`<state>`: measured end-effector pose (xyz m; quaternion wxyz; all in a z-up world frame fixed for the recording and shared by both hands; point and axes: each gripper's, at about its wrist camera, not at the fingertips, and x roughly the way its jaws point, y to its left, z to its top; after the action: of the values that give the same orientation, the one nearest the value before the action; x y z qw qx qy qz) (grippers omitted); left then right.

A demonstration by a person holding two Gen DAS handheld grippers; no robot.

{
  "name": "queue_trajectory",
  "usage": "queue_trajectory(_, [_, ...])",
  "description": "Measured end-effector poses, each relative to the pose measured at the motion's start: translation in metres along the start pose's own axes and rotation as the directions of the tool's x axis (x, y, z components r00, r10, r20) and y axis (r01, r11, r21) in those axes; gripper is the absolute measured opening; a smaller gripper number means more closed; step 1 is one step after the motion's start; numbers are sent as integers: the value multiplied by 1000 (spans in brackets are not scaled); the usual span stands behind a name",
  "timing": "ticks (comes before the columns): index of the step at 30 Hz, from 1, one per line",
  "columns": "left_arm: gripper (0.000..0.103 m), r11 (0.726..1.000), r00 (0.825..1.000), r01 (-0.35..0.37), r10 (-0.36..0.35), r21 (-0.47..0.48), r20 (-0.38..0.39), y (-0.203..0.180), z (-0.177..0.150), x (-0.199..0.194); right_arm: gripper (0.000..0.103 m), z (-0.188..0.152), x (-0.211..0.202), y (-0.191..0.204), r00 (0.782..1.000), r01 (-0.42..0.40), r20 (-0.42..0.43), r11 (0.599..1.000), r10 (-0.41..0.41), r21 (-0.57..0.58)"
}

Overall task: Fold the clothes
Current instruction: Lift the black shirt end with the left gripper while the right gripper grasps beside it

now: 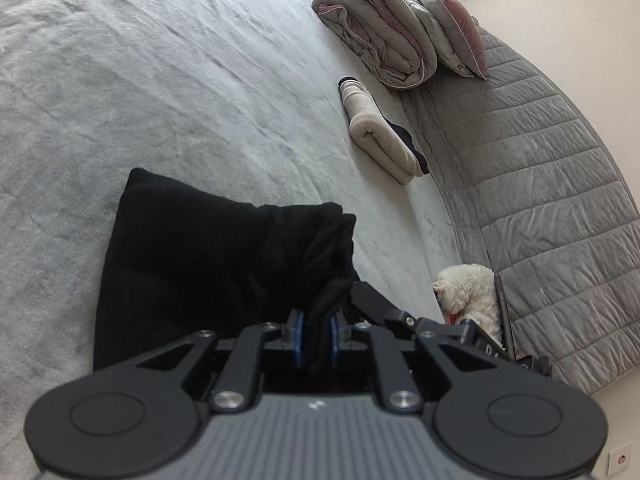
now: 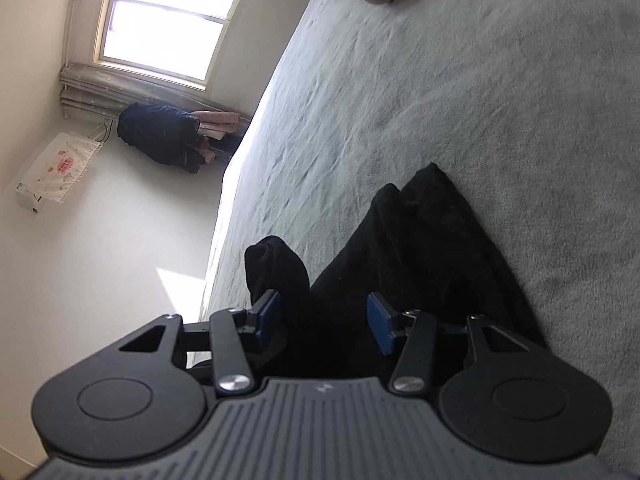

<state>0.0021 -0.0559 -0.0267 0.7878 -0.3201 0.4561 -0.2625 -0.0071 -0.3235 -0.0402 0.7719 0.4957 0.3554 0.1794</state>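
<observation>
The left gripper (image 1: pixel 317 334) has its blue pads (image 1: pixel 297 336) drawn close together with a bunched fold of the black garment (image 1: pixel 208 264) pinched between them. From that pinch the cloth spreads away over the pale grey bed cover (image 1: pixel 160 100), lying mostly flat with one corner pointing off toward the far side of the bed. Just beside the left tool, part of the other gripper's black linkage shows near the same gathered edge.

The right gripper (image 2: pixel 322 320) stands wide, its two blue pads (image 2: pixel 378 322) well apart. The black garment (image 2: pixel 420 248) lies between and under the fingers, and a raised lump of it sits against the left pad; the pads do not close on it.

Farther out in the left wrist view, a folded beige garment (image 1: pixel 380 136) rests near the bed's edge, beyond it a folded quilt (image 1: pixel 380 36) and a pillow (image 1: pixel 448 20) against the quilted grey headboard (image 1: pixel 540 184). A white plush toy (image 1: pixel 472 292) sits at the headboard's foot. The right wrist view shows a bright window (image 2: pixel 168 16) and a dark coat (image 2: pixel 160 132) below it.
</observation>
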Motion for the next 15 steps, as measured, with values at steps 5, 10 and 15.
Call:
queue_trajectory(5, [65,998,1000,9,-9,54,3,1,-6,-6,54,2,0,1,1000,1,-2,1000,-1,20])
queue_trajectory(10, [95,993,997,-1,-8,119,71,2,-9,-34,54,0,0,4,1000,9,0,1000,-9,12])
queue_trajectory(15, [102,983,980,-94,63,159,191,19,-9,-65,54,-2,2,14,999,50,23,997,-48,-64])
